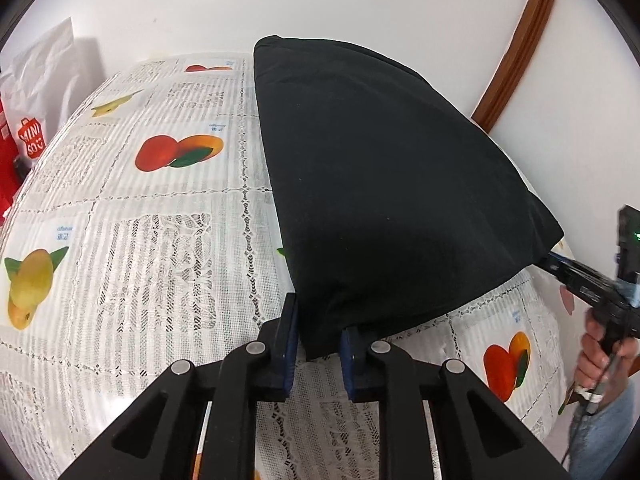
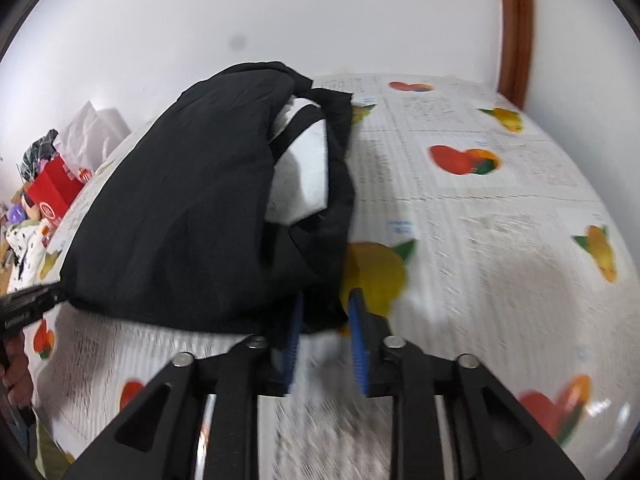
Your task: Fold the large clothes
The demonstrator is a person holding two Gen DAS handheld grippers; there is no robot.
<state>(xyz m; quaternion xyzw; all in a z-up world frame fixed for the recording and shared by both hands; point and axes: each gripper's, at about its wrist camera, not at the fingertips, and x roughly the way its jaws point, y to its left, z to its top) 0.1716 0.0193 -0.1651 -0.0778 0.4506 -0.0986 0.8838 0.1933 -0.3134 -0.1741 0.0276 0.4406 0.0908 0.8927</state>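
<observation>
**Black cloth lifted mid-fold, one corner in each gripper**

Black garment (image 1: 384, 184), one only, hangs between two grippers over the fruit-print tablecloth (image 1: 152, 240). Left gripper (image 1: 318, 344): near hem corner sits between its blue pads, which look nipped onto it. Right gripper (image 2: 326, 336): cloth lies between the pads, but a gap shows by the right-hand pad; cannot tell if it grips. Beyond the fingertips the cloth drapes away toward the wall, a white inner patch (image 2: 304, 168) showing. Judged: fold being carried over. Next move needs both corners travelling together, level, then lowered square.
</observation>
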